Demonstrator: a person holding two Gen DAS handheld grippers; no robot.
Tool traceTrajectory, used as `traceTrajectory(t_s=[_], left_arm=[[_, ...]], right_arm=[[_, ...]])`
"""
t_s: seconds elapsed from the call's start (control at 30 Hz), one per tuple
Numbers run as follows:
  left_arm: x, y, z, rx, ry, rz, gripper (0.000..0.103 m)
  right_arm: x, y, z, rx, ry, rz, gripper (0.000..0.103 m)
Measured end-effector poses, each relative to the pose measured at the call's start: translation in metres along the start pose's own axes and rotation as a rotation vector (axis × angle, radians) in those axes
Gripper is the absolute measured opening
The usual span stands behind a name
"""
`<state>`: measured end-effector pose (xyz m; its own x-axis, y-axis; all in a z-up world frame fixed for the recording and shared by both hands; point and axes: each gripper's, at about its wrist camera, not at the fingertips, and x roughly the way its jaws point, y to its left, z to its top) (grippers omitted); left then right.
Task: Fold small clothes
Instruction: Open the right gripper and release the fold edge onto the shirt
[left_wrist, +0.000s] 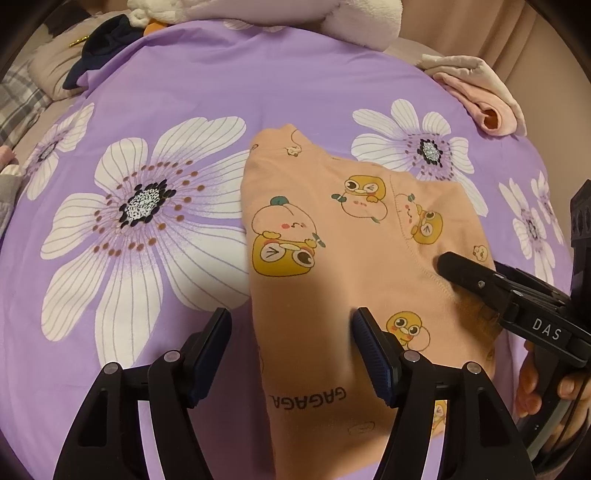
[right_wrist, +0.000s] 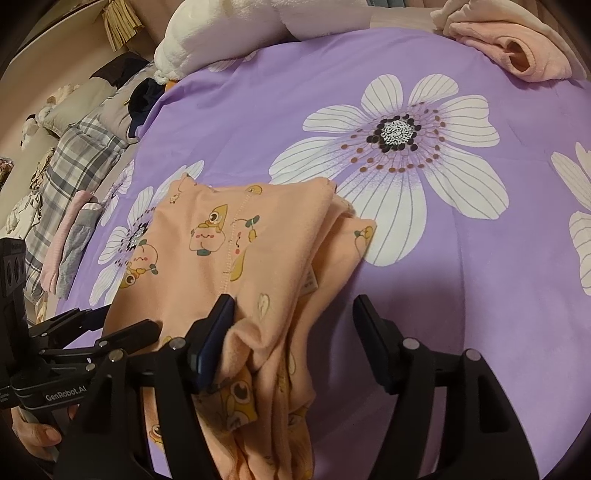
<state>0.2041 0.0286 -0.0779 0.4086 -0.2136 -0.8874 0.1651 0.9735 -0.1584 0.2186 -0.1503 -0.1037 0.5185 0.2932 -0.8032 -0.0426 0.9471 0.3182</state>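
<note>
The peach-orange cotton garment printed with yellow cartoon ducks is lying on the purple bedsheet with large white flowers, already doubled over on itself: in the right wrist view several layers are stacking along its right edge, with a small label showing between them. So at least one fold looks done, though the near end is still rumpled and bunching.

The left gripper is hanging with its jaws apart, one pad over the garment's left edge and the other over bare sheet, clamping nothing. The right gripper is likewise standing open; its left pad is touching the bunched cloth, its right pad is over sheet beyond the garment, and nothing is pinched.

Beyond the garment, at the bed's far edge, a crumpled pale pink fleece piece is waiting, apparently unfolded. Judging by this, the current piece needs smoothing or a final fold.
</note>
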Motion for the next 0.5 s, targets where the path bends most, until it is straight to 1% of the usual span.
traceTrajectory(t_s=[0.07, 0.5], left_arm=[[-0.0001, 0.0004, -0.0002, 0.000, 0.003, 0.005, 0.071], [-0.0031, 0.0021, -0.0020, -0.005, 0.003, 0.017, 0.074]], right_arm=[[-0.0007, -0.0004, -0.0004, 0.001, -0.001, -0.004, 0.068], [-0.0054, -0.0016, -0.0026, 0.005, -0.011, -0.031, 0.074]])
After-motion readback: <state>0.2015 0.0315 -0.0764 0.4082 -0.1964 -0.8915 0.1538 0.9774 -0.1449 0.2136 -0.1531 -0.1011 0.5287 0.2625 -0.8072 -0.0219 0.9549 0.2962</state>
